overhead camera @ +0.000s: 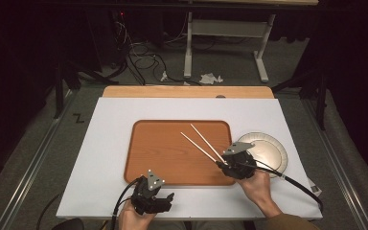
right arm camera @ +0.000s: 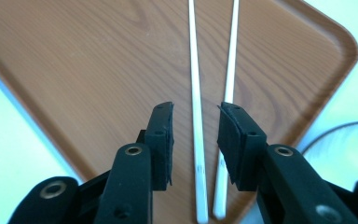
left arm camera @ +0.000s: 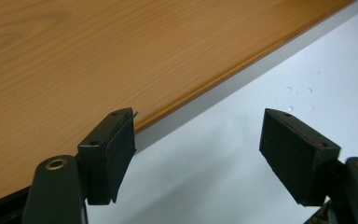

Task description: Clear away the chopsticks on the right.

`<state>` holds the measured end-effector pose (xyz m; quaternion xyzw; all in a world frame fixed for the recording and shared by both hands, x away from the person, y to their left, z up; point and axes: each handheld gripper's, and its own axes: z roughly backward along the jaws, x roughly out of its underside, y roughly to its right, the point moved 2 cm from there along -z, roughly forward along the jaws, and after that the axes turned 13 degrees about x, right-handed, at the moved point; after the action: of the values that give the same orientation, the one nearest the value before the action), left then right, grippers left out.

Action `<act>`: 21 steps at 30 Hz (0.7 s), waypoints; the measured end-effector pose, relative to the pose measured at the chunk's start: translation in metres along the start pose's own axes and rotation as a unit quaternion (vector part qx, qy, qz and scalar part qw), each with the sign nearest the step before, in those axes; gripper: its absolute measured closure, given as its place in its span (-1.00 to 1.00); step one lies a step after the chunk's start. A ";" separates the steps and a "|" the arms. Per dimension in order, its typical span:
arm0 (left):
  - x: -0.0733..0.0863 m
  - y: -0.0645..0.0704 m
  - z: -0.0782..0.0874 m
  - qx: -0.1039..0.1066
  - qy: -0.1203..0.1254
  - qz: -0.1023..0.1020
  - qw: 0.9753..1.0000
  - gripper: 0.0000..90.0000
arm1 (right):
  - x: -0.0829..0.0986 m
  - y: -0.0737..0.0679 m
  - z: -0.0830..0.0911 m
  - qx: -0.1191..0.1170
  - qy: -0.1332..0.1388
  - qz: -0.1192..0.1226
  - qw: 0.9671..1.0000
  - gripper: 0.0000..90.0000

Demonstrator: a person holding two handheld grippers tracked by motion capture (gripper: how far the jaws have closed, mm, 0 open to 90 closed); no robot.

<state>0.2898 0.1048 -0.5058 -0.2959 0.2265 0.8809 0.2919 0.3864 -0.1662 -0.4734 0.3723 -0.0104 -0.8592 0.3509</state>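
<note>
Right claw (right arm camera: 195, 140) straddles two white chopsticks (right arm camera: 193, 84) lying on the tray (right arm camera: 74, 70).

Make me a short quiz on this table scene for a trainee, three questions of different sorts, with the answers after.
1. True or false: the two white chopsticks lie between the jaws of the right gripper.
2. Multiple choice: where does the round plate sit? A, on the wooden tray; B, on the white mat to the right of the tray; C, on the floor.
3. Short answer: how do the jaws of the left gripper stand, and is anything between them?

Key
1. True; they are not yet clamped.
2. B; it lies beside the wooden tray.
3. Wide apart, with nothing between them, over the white mat at the tray's edge.
</note>
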 end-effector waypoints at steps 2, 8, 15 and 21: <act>-0.002 0.001 -0.002 0.004 -0.001 -0.005 1.000 -0.41 | 0.003 0.002 0.007 -0.005 0.006 -0.008 1.000 0.46; -0.009 0.002 -0.007 0.015 -0.004 -0.018 1.000 -0.41 | 0.017 0.018 0.028 -0.017 0.023 -0.037 0.999 0.40; -0.016 0.003 -0.010 0.026 0.000 -0.027 0.999 -0.41 | 0.037 0.027 0.037 -0.005 0.022 -0.052 0.998 0.40; -0.020 0.002 -0.010 0.032 0.007 -0.031 0.999 -0.41 | 0.046 0.023 0.041 -0.007 0.014 -0.038 0.999 0.43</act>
<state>0.3054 0.0897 -0.4993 -0.2993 0.2476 0.8615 0.3270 0.3514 -0.2220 -0.4666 0.3819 0.0145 -0.8667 0.3206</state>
